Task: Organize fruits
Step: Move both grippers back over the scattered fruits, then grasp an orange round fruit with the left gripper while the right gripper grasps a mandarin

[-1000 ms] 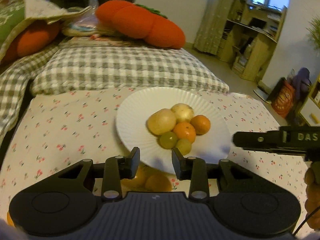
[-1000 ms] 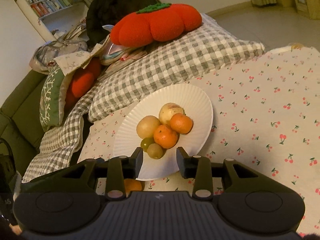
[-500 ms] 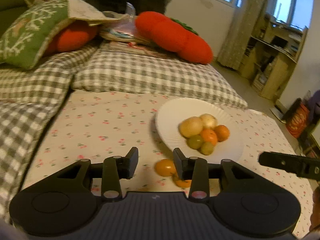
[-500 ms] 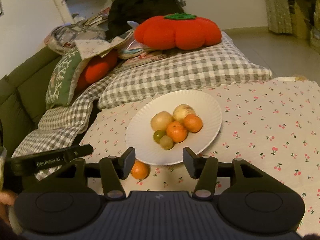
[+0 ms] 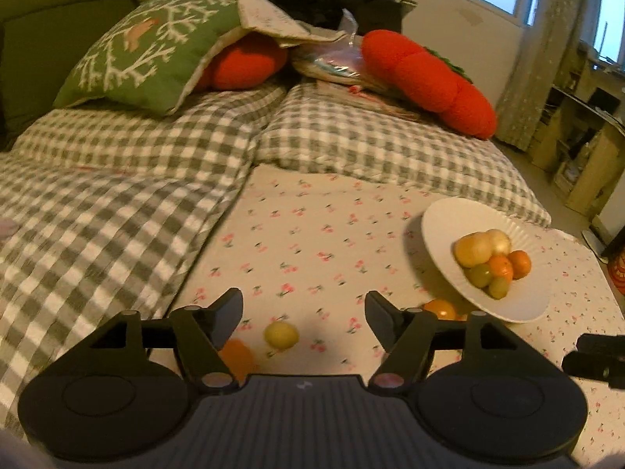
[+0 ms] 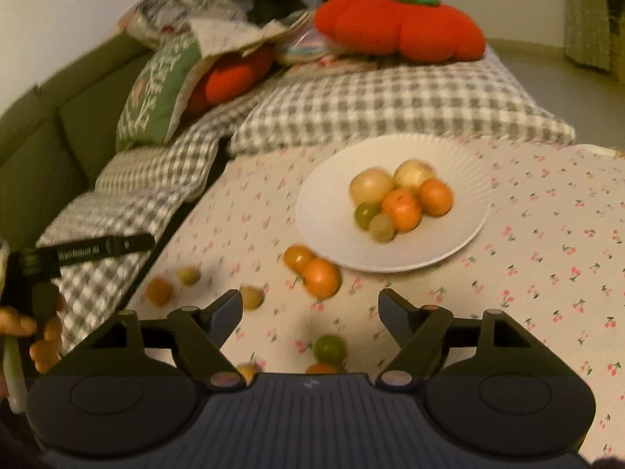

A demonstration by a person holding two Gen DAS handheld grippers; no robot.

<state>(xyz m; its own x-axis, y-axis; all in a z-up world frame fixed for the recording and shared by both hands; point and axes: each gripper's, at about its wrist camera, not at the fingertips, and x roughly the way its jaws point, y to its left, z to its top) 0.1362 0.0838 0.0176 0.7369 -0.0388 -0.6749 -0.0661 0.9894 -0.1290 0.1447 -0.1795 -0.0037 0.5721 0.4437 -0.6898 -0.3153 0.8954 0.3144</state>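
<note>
A white ribbed plate (image 6: 461, 179) (image 5: 441, 230) on the cherry-print sheet holds a heap of fruit: pale pears, oranges and small green fruits (image 6: 398, 197). Loose fruit lies on the sheet in front of it: two oranges (image 6: 312, 267) by the plate's rim, a green fruit (image 6: 330, 348), a yellow-green fruit (image 5: 281, 335) and an orange (image 5: 236, 357). My left gripper (image 5: 302, 312) is opening above the sheet, nothing between its fingers. My right gripper (image 6: 310, 312) is also opening, empty, above the green fruit.
Grey checked pillows (image 5: 371, 144) and a checked blanket (image 5: 97, 215) border the sheet at the back and left. Red plush cushions (image 6: 398, 25) and a green cushion (image 5: 148, 51) lie behind. A hand (image 6: 43, 332) holds the other gripper at the left edge.
Both grippers have opened wider and drawn back from the plate. The left view swung to the left, so the plate now sits at its right. More loose fruit has come into view.
</note>
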